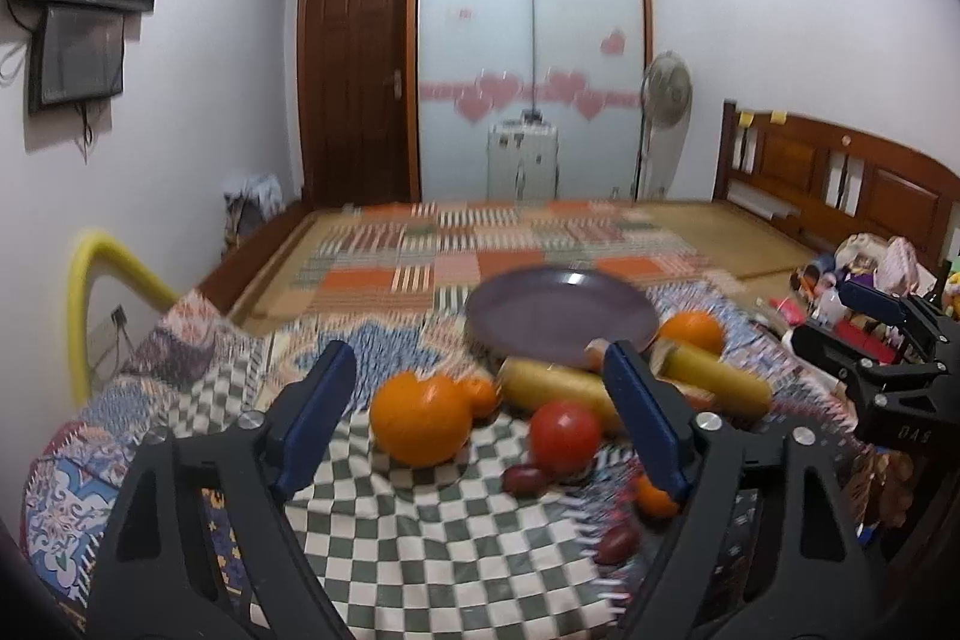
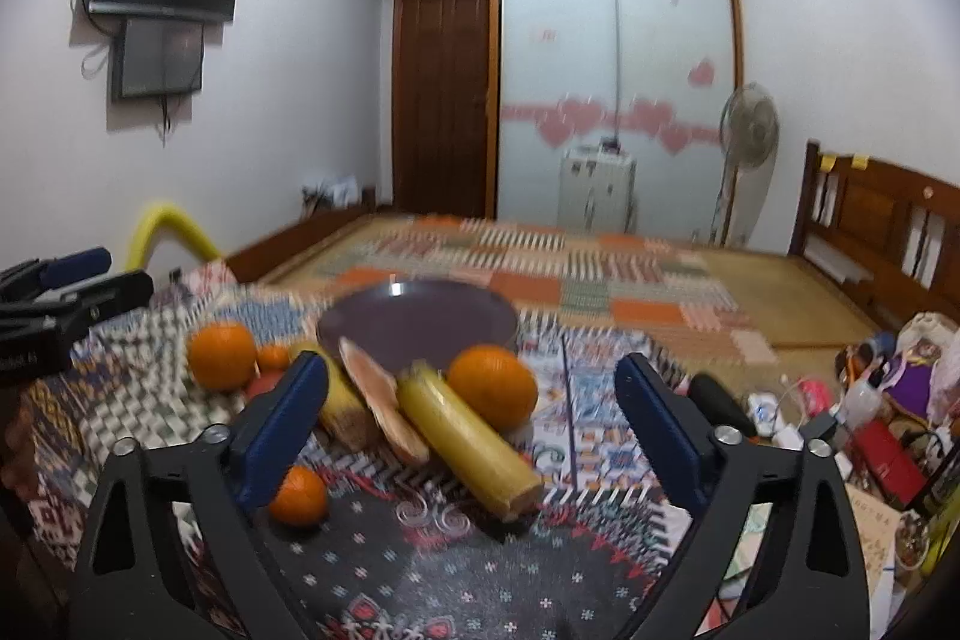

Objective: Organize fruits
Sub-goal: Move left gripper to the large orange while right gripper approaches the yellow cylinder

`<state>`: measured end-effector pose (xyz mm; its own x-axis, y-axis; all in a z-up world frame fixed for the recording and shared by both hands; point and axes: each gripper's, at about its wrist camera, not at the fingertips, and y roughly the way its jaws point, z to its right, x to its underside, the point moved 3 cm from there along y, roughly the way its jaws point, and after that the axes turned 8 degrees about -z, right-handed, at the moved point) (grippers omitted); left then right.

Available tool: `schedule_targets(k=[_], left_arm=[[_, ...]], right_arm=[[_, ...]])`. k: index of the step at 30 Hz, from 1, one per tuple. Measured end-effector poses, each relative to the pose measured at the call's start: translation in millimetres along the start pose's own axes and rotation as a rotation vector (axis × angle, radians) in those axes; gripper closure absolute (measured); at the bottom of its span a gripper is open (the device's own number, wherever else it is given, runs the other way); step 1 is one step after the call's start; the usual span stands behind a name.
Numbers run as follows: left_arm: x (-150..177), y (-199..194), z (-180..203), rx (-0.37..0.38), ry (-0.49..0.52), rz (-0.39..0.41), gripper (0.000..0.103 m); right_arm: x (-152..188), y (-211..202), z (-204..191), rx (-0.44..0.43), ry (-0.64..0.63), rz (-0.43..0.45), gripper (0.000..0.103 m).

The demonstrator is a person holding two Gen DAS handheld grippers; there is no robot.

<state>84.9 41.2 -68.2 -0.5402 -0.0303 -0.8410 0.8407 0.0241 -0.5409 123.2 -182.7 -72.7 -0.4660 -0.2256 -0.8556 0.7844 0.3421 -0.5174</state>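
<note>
A purple plate (image 1: 561,313) (image 2: 417,322) lies on the patterned cloth, empty. In the left wrist view my left gripper (image 1: 480,400) is open over a large orange (image 1: 420,418), a small orange (image 1: 478,394), a red tomato (image 1: 564,436), two dark red dates (image 1: 525,478) and a small orange (image 1: 654,496). Two yellow sugarcane pieces (image 1: 558,388) lie by the plate. In the right wrist view my right gripper (image 2: 474,406) is open over a sugarcane piece (image 2: 468,439), an orange (image 2: 493,385) and a sweet potato slice (image 2: 378,400). A small orange (image 2: 298,496) lies near its left finger.
The cloth (image 1: 384,532) covers a small surface in front of a bed (image 1: 480,250). Clutter of bags and boxes (image 2: 870,400) sits at the right. A yellow tube (image 1: 90,280) stands at the left. The right gripper also shows in the left wrist view (image 1: 888,358).
</note>
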Motion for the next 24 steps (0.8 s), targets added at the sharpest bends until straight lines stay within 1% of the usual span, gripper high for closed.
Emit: schedule_targets(k=[2,3,5,8,15,19,21,24], left_arm=[[3,12,-7,0.0,-0.007,-0.044,0.023],[5,18,-11,0.0,-0.009,-0.063,0.025],[8,32,-18,-0.002,-0.008,-0.107,0.026],[11,50,-24,-0.018,0.004,-0.154,0.026],[13,78,-31,-0.038,0.023,-0.209,0.026],[14,93,-34,-0.01,0.001,-0.256,0.026],[15,100,-34,-0.001,-0.004,-0.276,0.026],[17,110,-36,-0.009,-0.01,-0.294,0.026]], right_arm=[[4,10,6,-0.012,0.004,-0.044,0.021],[5,13,9,-0.019,0.005,-0.061,0.023],[9,23,15,-0.04,0.009,-0.103,0.032],[12,35,20,-0.061,0.009,-0.149,0.04],[17,54,24,-0.103,-0.019,-0.237,0.043],[16,61,22,-0.131,-0.042,-0.271,0.044],[17,63,21,-0.138,-0.057,-0.285,0.047],[18,67,20,-0.17,-0.052,-0.309,0.051]])
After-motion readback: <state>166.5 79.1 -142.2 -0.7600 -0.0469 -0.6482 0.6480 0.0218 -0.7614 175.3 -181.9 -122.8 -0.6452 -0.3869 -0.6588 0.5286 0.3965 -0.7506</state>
